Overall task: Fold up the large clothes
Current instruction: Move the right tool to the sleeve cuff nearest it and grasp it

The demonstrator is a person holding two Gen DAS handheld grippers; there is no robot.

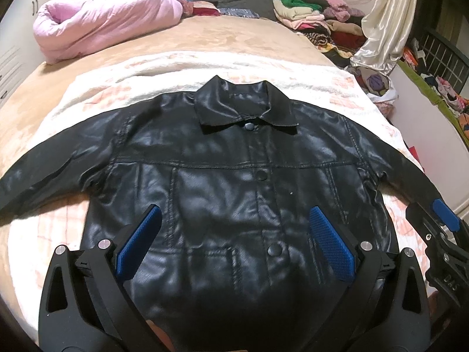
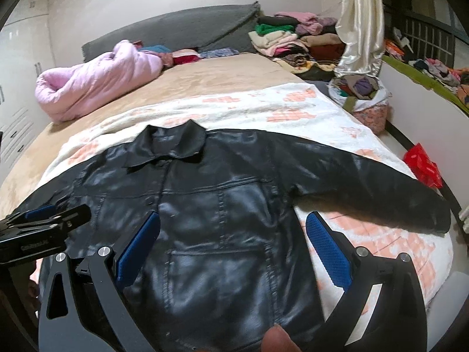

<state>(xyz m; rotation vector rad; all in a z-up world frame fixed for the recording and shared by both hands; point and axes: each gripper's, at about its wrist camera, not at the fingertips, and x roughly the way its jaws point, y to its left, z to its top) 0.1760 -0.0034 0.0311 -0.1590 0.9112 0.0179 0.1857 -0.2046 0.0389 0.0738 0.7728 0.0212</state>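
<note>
— Two grippers, both with jaws spread wide and nothing between them. Agreed?

— Yes. The left gripper [image 1: 234, 245] hangs over the lower front of the black jacket [image 1: 222, 182], its blue pads [image 1: 331, 243] apart above the button placket. The right gripper [image 2: 233, 249] sits over the jacket's right side, one pad above the leather, the other above the white patterned blanket [image 2: 263, 108].

— Where does the jacket lie?

— Flat, front up, buttoned, directly ahead of both sets of jaws, sleeves stretched out to either side, collar [image 1: 246, 108] at the far end.

— And beyond the collar?

— Tan bedcover [image 1: 205, 38], then a rolled pink quilt [image 1: 102, 20] far left and a pile of folded clothes [image 1: 316, 17] far right, near a cream curtain [image 1: 387, 20].
</note>
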